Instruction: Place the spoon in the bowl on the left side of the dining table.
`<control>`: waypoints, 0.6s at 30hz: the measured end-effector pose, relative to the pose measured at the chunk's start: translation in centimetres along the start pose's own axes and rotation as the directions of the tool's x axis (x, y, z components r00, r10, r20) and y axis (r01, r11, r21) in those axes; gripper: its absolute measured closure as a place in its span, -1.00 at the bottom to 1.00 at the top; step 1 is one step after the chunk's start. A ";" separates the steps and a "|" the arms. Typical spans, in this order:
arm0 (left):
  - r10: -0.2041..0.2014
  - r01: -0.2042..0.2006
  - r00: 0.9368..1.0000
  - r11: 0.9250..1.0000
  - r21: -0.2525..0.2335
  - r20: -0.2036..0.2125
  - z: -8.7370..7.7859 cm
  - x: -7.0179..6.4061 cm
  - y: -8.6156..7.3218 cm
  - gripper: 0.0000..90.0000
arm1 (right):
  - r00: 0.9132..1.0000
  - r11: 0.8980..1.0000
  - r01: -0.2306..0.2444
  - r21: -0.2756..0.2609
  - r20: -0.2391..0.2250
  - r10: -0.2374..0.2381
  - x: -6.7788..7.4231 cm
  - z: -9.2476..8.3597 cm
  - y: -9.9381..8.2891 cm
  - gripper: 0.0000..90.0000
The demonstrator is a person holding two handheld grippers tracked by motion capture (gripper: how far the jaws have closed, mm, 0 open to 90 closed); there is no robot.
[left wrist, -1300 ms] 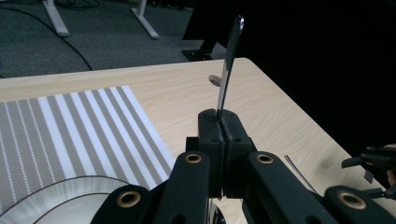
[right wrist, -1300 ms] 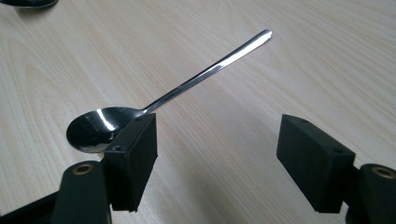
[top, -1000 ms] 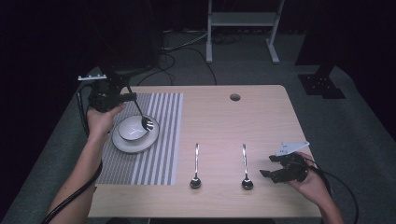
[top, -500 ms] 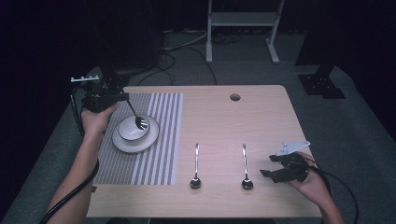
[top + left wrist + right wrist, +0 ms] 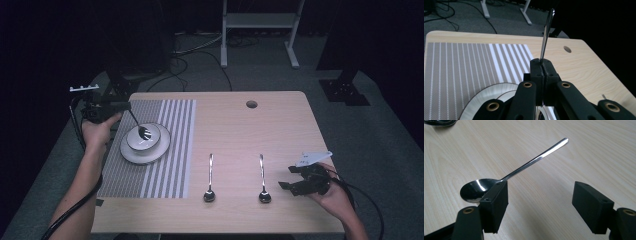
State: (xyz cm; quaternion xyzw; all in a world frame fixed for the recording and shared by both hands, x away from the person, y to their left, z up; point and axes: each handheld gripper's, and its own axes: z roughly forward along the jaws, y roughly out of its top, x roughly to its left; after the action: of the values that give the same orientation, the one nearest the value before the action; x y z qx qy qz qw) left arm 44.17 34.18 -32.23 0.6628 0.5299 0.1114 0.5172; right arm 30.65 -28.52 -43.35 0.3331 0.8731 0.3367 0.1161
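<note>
Left gripper (image 5: 120, 106) clamped tight on the handle of a fork (image 5: 138, 125), tines resting in the small bowl (image 5: 143, 137) on the white plate (image 5: 131, 153). Seen in the left gripper view as a thin metal handle (image 5: 545, 40) rising from between the closed pads (image 5: 536, 75), with the plate rim (image 5: 484, 93) below. Plate sitting on the striped placemat (image 5: 165, 150), toward its left half, close to the bench's left edge (image 5: 107, 150); hand and gripper body hanging over that edge.

Right gripper (image 5: 290, 184) spread wide, nothing held, low near the front right corner of the bench (image 5: 280, 125). Just beside it the right spoon (image 5: 262, 180); in the right gripper view that spoon's bowl (image 5: 475, 188) lying partly behind the left pad (image 5: 495, 205), handle running away up the wood. Second spoon (image 5: 209, 181) parallel, further left, near the placemat's right border.

Broad bare wood through the middle and back right, broken only by the cable hole (image 5: 251, 104). Little margin left of the plate and in front of the spoons.

Compared with a second ago: left gripper drawn back toward the rear left corner and slightly lower, fork tilted flatter over the bowl. Right gripper and both spoons unchanged.
</note>
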 end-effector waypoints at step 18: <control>-0.042 0.043 0.998 0.999 0.002 -0.048 0.7 1.6 -1.6 0.98 | 1.000 1.000 0.007 0.002 -0.008 -0.007 0.1 0.3 0.1 -0.38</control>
State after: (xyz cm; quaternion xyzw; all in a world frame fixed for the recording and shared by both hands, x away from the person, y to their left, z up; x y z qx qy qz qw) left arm 44.40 34.95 -34.49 0.6494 0.5563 0.1155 0.5054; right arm 30.75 -28.24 -43.47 0.3289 0.8749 0.3370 0.1134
